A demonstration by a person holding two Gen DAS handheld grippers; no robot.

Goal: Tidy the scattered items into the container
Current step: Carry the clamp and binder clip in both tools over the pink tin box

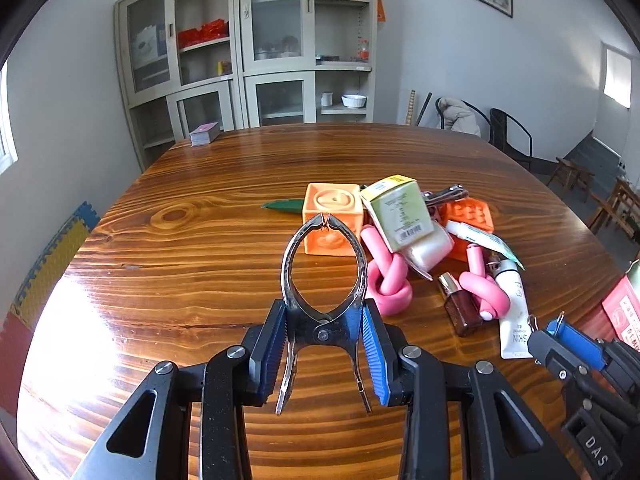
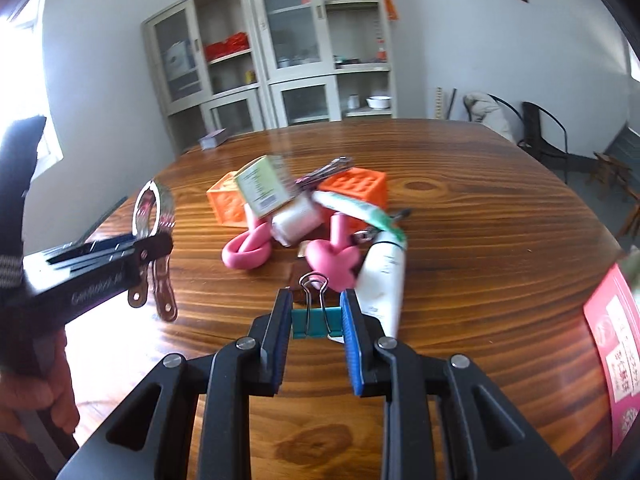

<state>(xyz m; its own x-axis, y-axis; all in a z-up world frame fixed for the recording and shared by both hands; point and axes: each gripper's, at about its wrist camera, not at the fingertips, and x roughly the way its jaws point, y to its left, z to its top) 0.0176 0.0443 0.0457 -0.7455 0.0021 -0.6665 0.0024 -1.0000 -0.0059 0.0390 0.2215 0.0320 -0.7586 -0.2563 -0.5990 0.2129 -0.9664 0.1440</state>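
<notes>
My left gripper (image 1: 325, 316) is shut on a metal spring clamp (image 1: 324, 276), held above the wooden table (image 1: 200, 240); it also shows in the right wrist view (image 2: 154, 216). My right gripper (image 2: 316, 320) is shut on a teal binder clip (image 2: 316, 322), also seen in the left wrist view (image 1: 560, 332). A pile lies ahead: orange cube (image 1: 334, 220), green-white box (image 1: 400, 212), knotted pink foam rods (image 1: 388, 280), white tube (image 1: 514, 320), brown bottle (image 1: 460, 308), orange block (image 1: 470, 214). A red container's edge (image 2: 612, 360) sits at the right.
A green leaf-shaped piece (image 1: 282, 205) lies left of the orange cube. A deck of cards (image 1: 205, 134) sits at the far table edge. Cabinets (image 1: 248, 48) stand behind; chairs (image 1: 512, 136) at right. Foam floor mats (image 1: 52, 252) lie left.
</notes>
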